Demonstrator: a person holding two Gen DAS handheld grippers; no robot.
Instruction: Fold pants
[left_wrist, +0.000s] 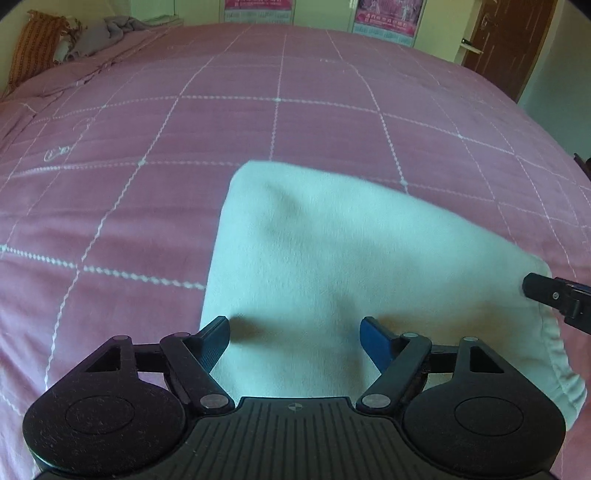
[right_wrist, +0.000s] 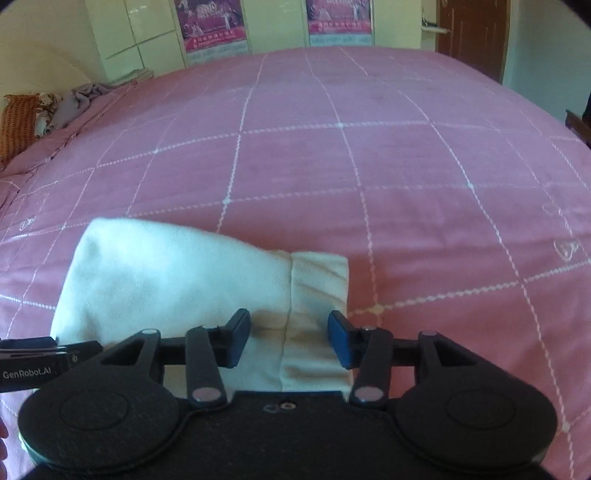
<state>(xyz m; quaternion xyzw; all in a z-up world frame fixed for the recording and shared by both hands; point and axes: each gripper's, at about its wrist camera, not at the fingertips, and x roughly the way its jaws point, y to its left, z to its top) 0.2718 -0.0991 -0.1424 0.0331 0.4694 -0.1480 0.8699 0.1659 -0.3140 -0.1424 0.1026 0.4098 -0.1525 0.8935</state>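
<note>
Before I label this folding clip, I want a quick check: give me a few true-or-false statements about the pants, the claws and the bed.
1. The pants are white. True.
2. Both claws are clamped shut. False: the left claw and right claw stand open, fabric lying between their fingers.
3. The bedspread is plain blue. False: it is pink with a white grid.
4. The gathered waistband lies at the right claw. True.
</note>
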